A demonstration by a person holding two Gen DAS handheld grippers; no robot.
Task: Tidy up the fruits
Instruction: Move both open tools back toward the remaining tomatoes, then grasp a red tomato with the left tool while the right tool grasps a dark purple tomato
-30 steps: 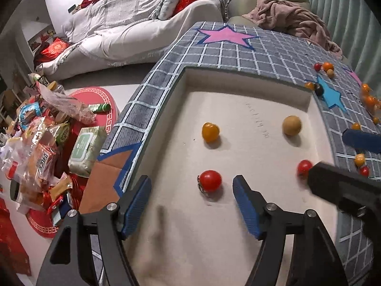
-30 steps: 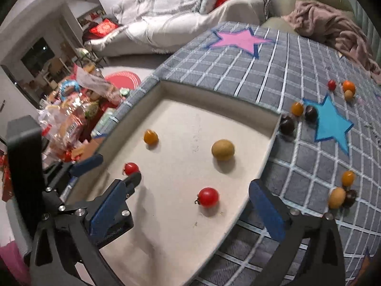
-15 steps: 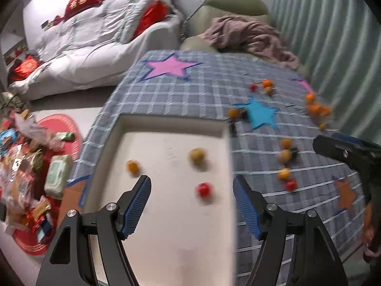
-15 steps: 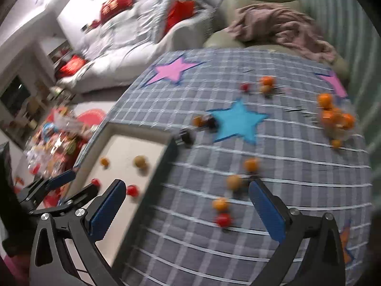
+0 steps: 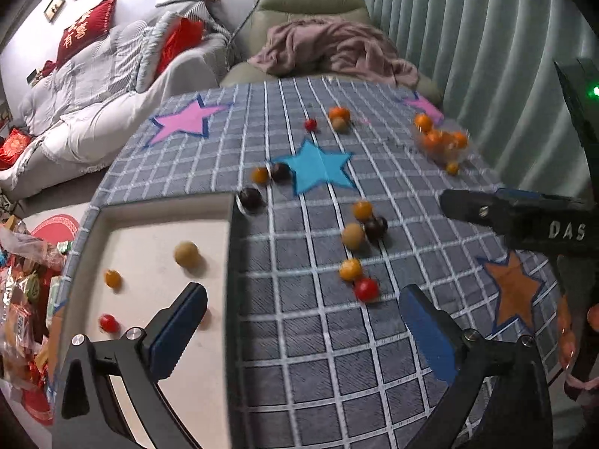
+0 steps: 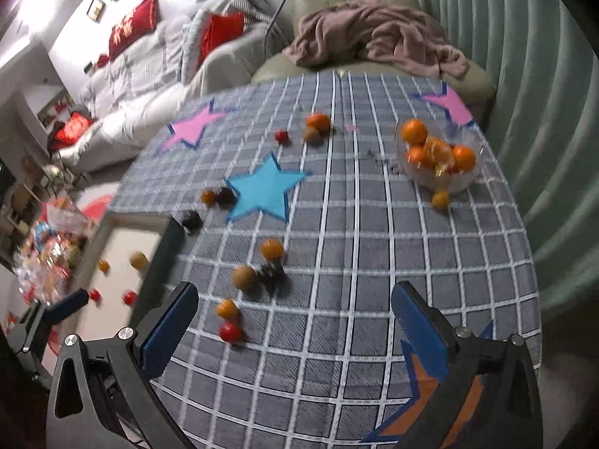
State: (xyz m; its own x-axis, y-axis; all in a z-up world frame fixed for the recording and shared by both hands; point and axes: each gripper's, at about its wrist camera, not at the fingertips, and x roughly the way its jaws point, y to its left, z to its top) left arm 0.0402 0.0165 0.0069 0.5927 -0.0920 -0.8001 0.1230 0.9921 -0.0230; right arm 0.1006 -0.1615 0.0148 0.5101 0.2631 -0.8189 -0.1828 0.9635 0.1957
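**Two open grippers, loose fruit ahead on the cloth**

Two tools, both mine, both with fingers spread wide and holding nothing. Left gripper [image 5: 301, 331] hangs over the seam where the tray [image 5: 230, 262] wall meets the checked tablecloth [image 5: 299, 374]; right gripper [image 6: 295, 331] is above the cloth, further right.

Nearest loose fruit: red cherry tomato [image 5: 366, 289], touching the small orange fruit [image 5: 350, 268] behind it. From my left gripper it lies ahead and right of centre, between the finger lines. From the right gripper the same red tomato [image 6: 230, 332] sits ahead and left, just past the left finger [image 6: 168, 333]. Roughly equal reach, I judge; left looks better centred. Round thing, no long axis to align.

Behind it, a tan fruit [image 5: 352, 235], dark fruit [image 5: 375, 225] and orange one [image 5: 362, 209] cluster together. Tray already holds four: tan [image 5: 186, 253], orange [image 5: 112, 278], two red [image 5: 108, 322] (second seen only from the right wrist). A clear bowl of oranges [image 6: 438, 157] stands far right.

In the way: the orange neighbour, likely to get nudged. Frames blurred.
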